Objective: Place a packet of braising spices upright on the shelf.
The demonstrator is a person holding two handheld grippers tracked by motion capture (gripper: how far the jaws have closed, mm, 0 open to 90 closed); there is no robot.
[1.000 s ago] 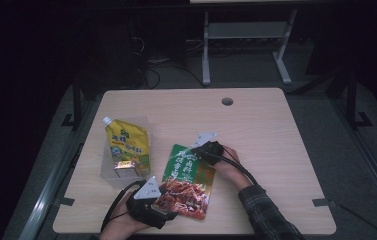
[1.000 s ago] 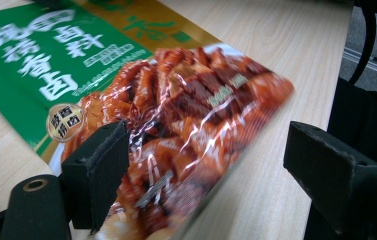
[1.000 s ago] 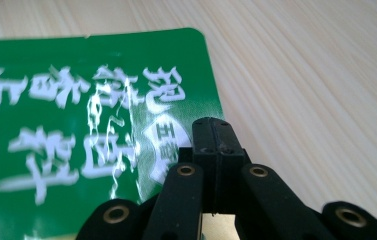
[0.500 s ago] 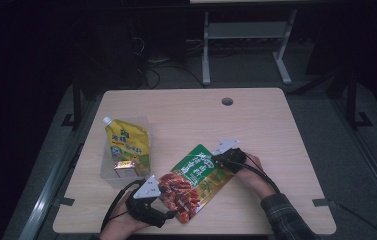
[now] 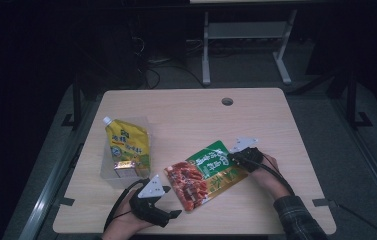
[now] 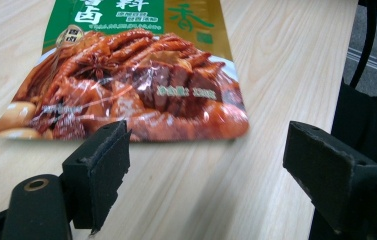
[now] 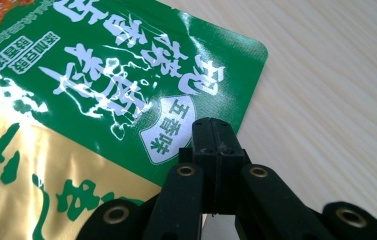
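Right gripper [image 5: 237, 158]: jaws pressed together on the far right edge of the green and red food pouch [image 5: 206, 174], close to its green corner. In the right gripper view the two black jaws meet with no gap at the pouch's edge [image 7: 101, 95], beside a white label patch with green characters. The person's right hand [image 5: 266, 167] sits behind the gripper, its plaid sleeve [image 5: 298, 222] coming in from the near right.

Left gripper [image 5: 173, 214]: jaws spread wide, holding nothing. It sits at the near edge of the table [image 5: 186, 115], just near-left of the pouch's red end. In the left gripper view the foam-padded jaws stand well apart, with bare wood between them and the pouch's bottom edge [image 6: 126, 95] just beyond the left jaw. Grey three-cornered plate on top; cable trails off toward the near side.

Pouch: lies flat on the light wooden table, right of centre on the near half, set diagonally. Red end with a picture of braised meat points near-left; green and gold end with white characters points far-right.

Yellow spouted pouch [image 5: 127, 145]: on the left side of the table, white cap at its far end, resting in a clear plastic container [image 5: 107, 172]. Well apart from both grippers.

Round cable hole [image 5: 227, 101] in the tabletop near the far edge.
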